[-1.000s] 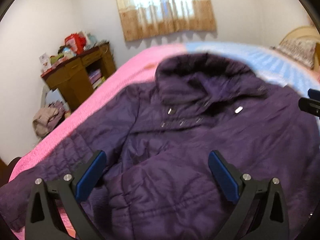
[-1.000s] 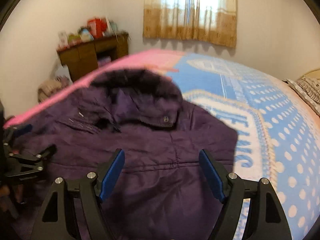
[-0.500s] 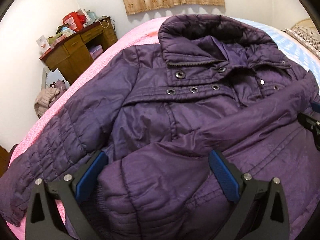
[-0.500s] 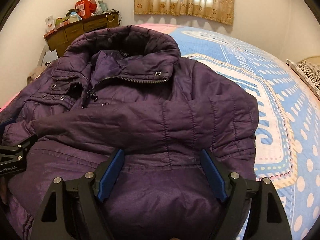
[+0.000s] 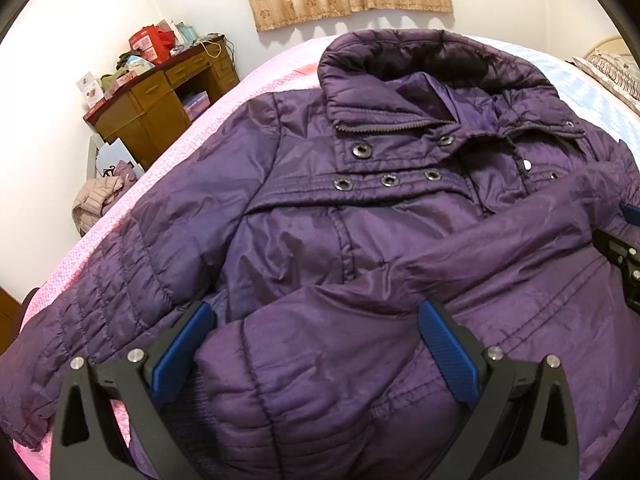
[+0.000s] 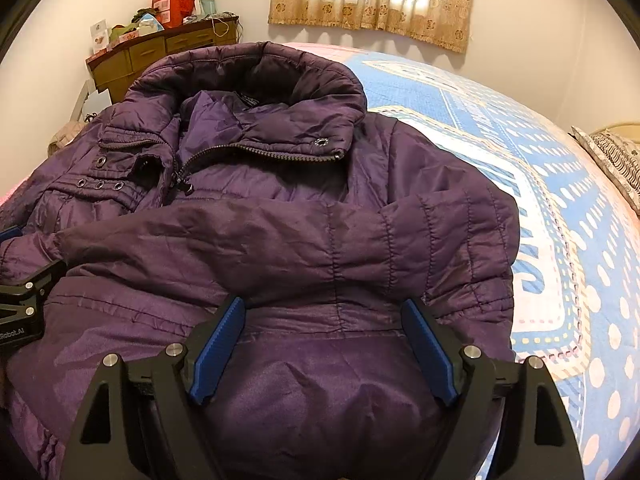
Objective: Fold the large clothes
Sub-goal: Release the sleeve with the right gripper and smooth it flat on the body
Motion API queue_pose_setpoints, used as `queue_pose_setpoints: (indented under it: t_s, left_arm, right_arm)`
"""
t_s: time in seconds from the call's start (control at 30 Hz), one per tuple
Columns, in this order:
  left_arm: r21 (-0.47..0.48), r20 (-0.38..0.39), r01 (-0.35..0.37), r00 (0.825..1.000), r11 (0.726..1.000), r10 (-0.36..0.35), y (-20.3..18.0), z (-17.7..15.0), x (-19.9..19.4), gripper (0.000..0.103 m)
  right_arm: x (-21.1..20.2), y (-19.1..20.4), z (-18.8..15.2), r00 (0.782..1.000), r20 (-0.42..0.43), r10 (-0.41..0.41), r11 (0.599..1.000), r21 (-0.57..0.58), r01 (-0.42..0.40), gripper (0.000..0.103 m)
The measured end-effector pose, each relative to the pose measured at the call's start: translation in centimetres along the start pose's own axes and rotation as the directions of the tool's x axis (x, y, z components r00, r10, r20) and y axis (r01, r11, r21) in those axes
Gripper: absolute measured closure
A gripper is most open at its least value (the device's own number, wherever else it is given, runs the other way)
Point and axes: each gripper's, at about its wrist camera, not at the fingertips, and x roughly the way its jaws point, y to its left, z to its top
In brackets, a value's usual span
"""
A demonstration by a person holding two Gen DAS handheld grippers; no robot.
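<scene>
A large purple quilted jacket (image 5: 340, 216) lies front-up on the bed, collar towards the far wall. It also shows in the right wrist view (image 6: 280, 220). One sleeve (image 6: 280, 248) lies folded across the chest. The other sleeve (image 5: 100, 300) stretches out over the pink cover. My left gripper (image 5: 316, 344) is open, its blue pads either side of a bulge of jacket fabric near the hem. My right gripper (image 6: 324, 340) is open too, its pads astride the lower body of the jacket. Each gripper's black body shows at the edge of the other's view.
The bed has a pink cover (image 5: 132, 208) on the left and a blue dotted quilt (image 6: 560, 240) on the right. A wooden desk (image 5: 160, 100) with clutter stands by the far-left wall, a pale garment (image 5: 96, 204) on the floor beside it. A pillow (image 6: 616, 156) lies far right.
Both cameras have dropped lower and closer over the jacket. One sleeve now lies folded across the chest. Both grippers stay open.
</scene>
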Motion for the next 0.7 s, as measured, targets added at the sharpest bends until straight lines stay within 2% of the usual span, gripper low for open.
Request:
queue_pose_setpoints:
  t_s: [0.2,0.27,0.33,0.4,0.5,0.57,0.7]
  left_arm:
    - [-0.006,0.000,0.000,1.000,1.000,0.000,0.1,0.0,-0.1,0.000]
    - [-0.009,0.002,0.001,1.000,1.000,-0.001,0.2,0.0,-0.1,0.000]
    - [-0.014,0.002,0.005,1.000,1.000,-0.005,0.3,0.0,-0.1,0.000]
    - [-0.018,0.002,0.010,1.000,1.000,-0.010,0.4,0.1,-0.1,0.000]
    - [-0.021,0.000,0.013,1.000,1.000,-0.013,0.5,0.1,0.0,0.000]
    - [-0.026,-0.001,0.017,1.000,1.000,-0.017,0.6,0.1,0.0,0.000]
    - [-0.022,-0.002,0.011,1.000,1.000,-0.011,0.6,0.1,0.2,0.000]
  right_arm:
    - [-0.6,0.3,0.4,1.000,-0.009,-0.011,1.000,-0.014,0.011,0.021]
    - [-2.8,0.2,1.2,1.000,-0.001,-0.014,0.999,0.041,0.014,0.021]
    - [-5.6,0.9,1.6,0.997,0.069,0.039,0.996,0.082,-0.044,0.021]
    - [-7.0,3.1,1.5,0.991,0.082,0.101,0.994,0.035,-0.104,0.020]
    - [-5.4,5.5,0.4,0.987,0.003,0.158,0.987,-0.020,-0.158,0.020]
    - [-3.2,6.4,-0.9,0.990,-0.047,0.131,0.990,-0.044,-0.133,0.019]
    - [-2.4,6.0,-1.0,0.988,-0.053,0.145,0.989,-0.016,-0.146,0.017]
